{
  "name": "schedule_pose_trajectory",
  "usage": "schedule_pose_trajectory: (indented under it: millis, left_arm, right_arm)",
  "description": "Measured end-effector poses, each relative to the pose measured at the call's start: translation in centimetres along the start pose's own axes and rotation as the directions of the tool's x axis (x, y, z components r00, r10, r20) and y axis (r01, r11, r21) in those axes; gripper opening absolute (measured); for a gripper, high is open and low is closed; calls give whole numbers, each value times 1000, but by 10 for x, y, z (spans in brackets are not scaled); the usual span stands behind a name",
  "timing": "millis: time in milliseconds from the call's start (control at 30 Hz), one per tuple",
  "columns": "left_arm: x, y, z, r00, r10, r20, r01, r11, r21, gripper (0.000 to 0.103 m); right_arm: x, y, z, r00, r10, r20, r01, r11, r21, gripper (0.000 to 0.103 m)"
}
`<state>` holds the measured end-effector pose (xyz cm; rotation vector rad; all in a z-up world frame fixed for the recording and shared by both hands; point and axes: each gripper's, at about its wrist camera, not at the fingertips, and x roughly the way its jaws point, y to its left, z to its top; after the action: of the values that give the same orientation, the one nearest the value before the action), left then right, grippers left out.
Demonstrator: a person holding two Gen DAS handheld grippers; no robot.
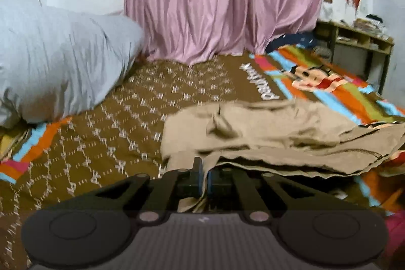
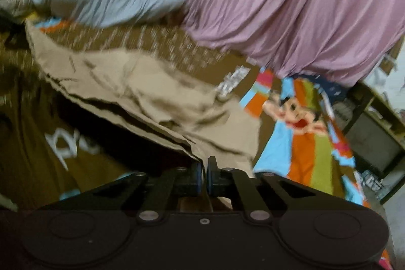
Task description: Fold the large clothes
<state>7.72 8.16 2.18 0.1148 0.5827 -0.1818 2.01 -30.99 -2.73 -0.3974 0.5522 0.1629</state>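
A: On the bed [image 1: 106, 143], toward its right side, lies the tan garment [image 1: 265, 133], near edge lifted. Soft, light cloth; it'll sag, so pinch hems or corners.

B: Tools?

A: Left tool [image 1: 204, 177] and right tool [image 2: 204, 177] are each clamped on that edge.

B: Views differ?

A: Left shows a zipper [image 1: 354, 151]; right shows the dark hollow beneath the lifted edge.
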Motion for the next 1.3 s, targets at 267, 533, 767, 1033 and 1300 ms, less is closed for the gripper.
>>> schedule_pose_trajectory:
  millis: [267, 533, 767, 1033, 1300]
  left_arm:
    - [46, -5, 41, 1000, 8, -16, -6, 996, 86, 4]
    - [163, 8, 93, 996, 13, -87, -2, 992, 128, 6]
    - [282, 32, 94, 966, -46, -255, 62, 997, 52, 9]
    - [284, 79, 85, 966, -144, -214, 116, 984, -138, 100]
    - [230, 121, 60, 981, -133, -141, 87, 952, -294, 102]
  right_arm:
    - [3, -28, 35, 999, -12, 35, 11, 999, 31, 4]
    - [131, -60, 81, 996, -89, -17, 88, 995, -40, 11]
    - [243, -72, 86, 991, -88, -103, 89, 996, 4, 12]
    - [295, -79, 71, 985, 4, -171, 26, 985, 171, 22]
    - [231, -131, 64, 998, 63, 0, -56, 899, 433, 82]
